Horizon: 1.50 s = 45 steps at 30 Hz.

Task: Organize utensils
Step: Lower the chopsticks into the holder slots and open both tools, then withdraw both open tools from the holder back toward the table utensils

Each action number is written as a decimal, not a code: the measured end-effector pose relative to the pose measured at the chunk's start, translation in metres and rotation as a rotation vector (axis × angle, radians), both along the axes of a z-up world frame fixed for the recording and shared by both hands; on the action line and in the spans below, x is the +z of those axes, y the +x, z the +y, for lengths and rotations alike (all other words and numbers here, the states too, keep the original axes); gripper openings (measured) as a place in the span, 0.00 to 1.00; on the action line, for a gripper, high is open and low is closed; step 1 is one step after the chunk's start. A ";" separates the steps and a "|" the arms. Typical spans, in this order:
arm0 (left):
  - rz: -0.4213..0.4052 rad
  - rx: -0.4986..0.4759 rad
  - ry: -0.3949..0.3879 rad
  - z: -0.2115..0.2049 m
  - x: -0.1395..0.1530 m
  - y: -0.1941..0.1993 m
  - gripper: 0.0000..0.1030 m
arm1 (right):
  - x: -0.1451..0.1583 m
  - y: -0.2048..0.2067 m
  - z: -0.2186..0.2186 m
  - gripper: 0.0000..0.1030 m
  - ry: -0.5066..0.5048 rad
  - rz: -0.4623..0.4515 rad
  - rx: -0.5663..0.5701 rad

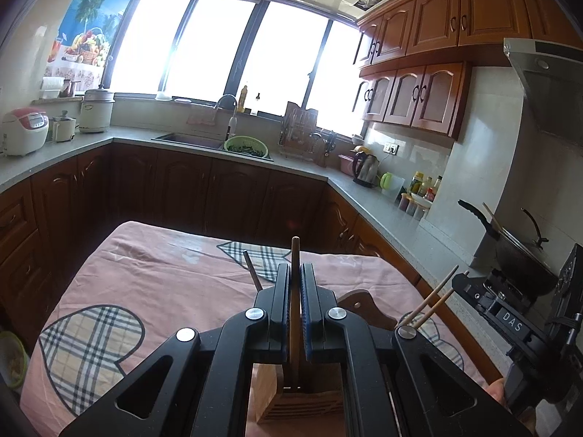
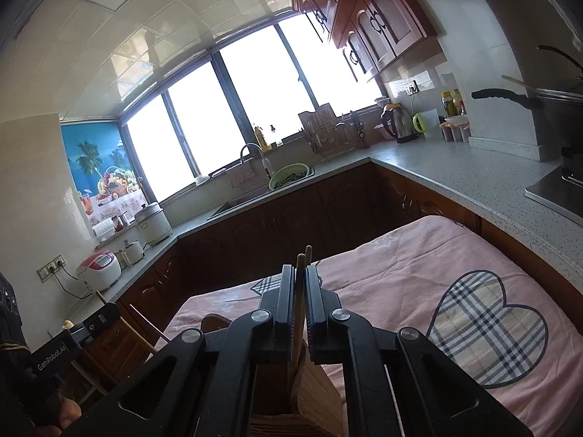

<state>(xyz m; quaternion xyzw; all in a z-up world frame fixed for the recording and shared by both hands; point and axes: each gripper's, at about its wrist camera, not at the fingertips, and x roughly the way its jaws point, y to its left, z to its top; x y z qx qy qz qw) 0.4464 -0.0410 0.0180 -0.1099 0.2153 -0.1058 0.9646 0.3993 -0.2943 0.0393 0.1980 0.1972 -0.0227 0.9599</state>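
My left gripper (image 1: 295, 273) is shut on a single wooden chopstick (image 1: 294, 255) that stands upright, its lower end going down into a wooden utensil holder (image 1: 302, 400) below the jaws. A dark chopstick (image 1: 252, 269) leans up to the left of the gripper. My right gripper (image 2: 299, 275) is shut on two wooden chopsticks (image 2: 302, 258), above the same wooden utensil holder (image 2: 317, 393). The right gripper also shows in the left wrist view (image 1: 452, 280), with its two chopsticks (image 1: 435, 300) slanting up to the right.
The holder stands on a table with a pink cloth (image 1: 153, 276) bearing plaid hearts (image 2: 488, 327). A grey counter (image 1: 382, 211) with dark cabinets runs around the room, with a sink (image 1: 193, 140), a kettle (image 1: 366, 169), a wok (image 1: 521, 251) and a rice cooker (image 1: 23, 131).
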 end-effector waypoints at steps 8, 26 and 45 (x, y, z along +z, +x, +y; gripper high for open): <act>-0.008 0.008 0.000 0.004 0.001 0.003 0.04 | 0.004 0.002 0.001 0.07 -0.008 0.011 0.014; 0.022 0.032 -0.019 0.033 -0.001 -0.032 0.75 | 0.012 -0.027 -0.003 0.98 0.041 -0.021 0.039; 0.149 0.084 -0.055 0.071 -0.008 -0.134 0.93 | -0.009 -0.111 0.018 1.00 0.038 0.088 0.098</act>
